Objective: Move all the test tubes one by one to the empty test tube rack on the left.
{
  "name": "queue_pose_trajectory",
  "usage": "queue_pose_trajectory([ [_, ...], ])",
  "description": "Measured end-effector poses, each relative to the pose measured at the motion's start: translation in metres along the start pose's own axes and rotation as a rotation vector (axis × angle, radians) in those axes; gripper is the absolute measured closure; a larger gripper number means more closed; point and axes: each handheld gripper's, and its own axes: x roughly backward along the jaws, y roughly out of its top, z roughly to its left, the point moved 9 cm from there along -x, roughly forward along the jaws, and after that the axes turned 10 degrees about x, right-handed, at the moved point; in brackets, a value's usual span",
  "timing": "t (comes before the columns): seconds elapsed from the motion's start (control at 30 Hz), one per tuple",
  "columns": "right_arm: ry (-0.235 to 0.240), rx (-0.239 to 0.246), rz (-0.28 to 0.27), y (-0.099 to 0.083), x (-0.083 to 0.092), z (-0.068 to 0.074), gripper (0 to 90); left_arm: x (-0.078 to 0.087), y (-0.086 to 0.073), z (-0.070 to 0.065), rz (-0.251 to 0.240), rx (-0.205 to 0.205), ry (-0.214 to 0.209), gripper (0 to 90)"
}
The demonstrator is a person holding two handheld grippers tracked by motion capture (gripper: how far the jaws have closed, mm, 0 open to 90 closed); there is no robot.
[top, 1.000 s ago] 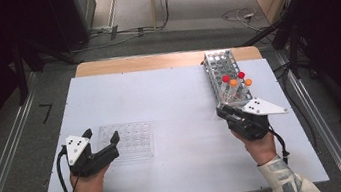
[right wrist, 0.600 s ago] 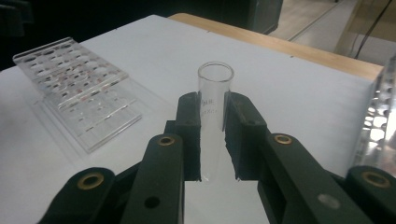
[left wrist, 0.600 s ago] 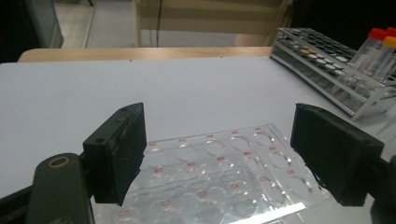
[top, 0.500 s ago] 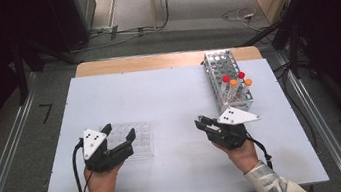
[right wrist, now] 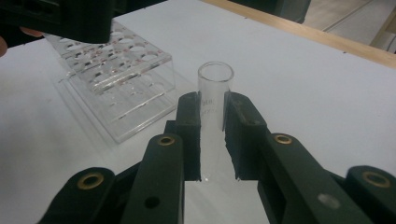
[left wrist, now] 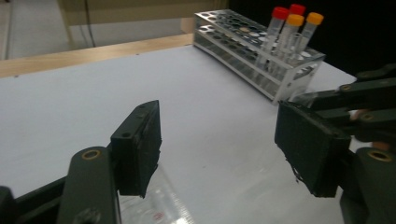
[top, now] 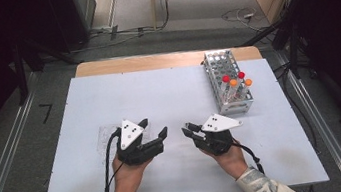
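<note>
Two tongs meet at mid-table: your right gripper pinches an uncapped clear tube, mouth forward, while your left gripper, jaws just narrowing on nothing, hovers over the clear rack at its ten o'clock; steady that rack, then lower the tube upright

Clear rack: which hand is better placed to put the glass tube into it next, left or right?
Right, probably. The right gripper is shut on the open glass tube, with the clear rack close ahead. The left gripper holds nothing; its jaws have just been closing.
</note>
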Motion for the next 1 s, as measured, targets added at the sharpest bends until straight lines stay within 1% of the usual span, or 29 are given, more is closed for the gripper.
queue_pose_trajectory([
  [0.03, 0.008, 0.008, 0.006, -0.001, -0.004, 0.004, 73.4, -0.004, 0.0, -0.007, 0.01, -0.005, -0.026, 38.0],
  [0.1, 0.014, 0.016, 0.012, -0.001, -0.007, 0.008, 73.4, -0.009, -0.001, -0.013, 0.024, -0.014, -0.055, 42.9],
  [0.23, 0.025, 0.026, 0.011, 0.0, -0.012, 0.013, 73.4, -0.015, -0.004, -0.023, 0.048, -0.036, -0.086, 51.9],
  [0.3, 0.03, 0.026, 0.013, 0.001, -0.012, 0.014, 73.4, -0.017, -0.004, -0.025, 0.056, -0.04, -0.091, 54.7],
  [0.33, 0.032, 0.025, 0.013, 0.001, -0.012, 0.015, 73.4, -0.02, -0.005, -0.029, 0.063, -0.042, -0.103, 55.7],
  [0.43, 0.037, 0.031, 0.011, 0.002, -0.013, 0.018, 73.4, -0.022, -0.004, -0.031, 0.068, -0.042, -0.111, 57.3],
  [0.6, 0.035, 0.037, 0.003, 0.004, -0.011, 0.019, 73.4, -0.026, -0.006, -0.035, 0.089, -0.051, -0.116, 64.9],
  [0.67, 0.037, 0.037, 0.003, 0.005, -0.011, 0.019, 73.4, -0.027, -0.007, -0.036, 0.092, -0.048, -0.12, 67.0],
  [0.7, 0.036, 0.038, 0.002, 0.005, -0.011, 0.02, 73.4, -0.027, -0.008, -0.036, 0.1, -0.049, -0.124, 68.2],
  [0.87, 0.035, 0.041, 0.001, 0.005, -0.011, 0.02, 73.3, -0.027, -0.008, -0.035, 0.102, -0.05, -0.116, 74.8],
  [1.0, 0.035, 0.038, 0.001, 0.005, -0.011, 0.02, 73.3, -0.027, -0.008, -0.034, 0.102, -0.052, -0.114, 75.6],
])
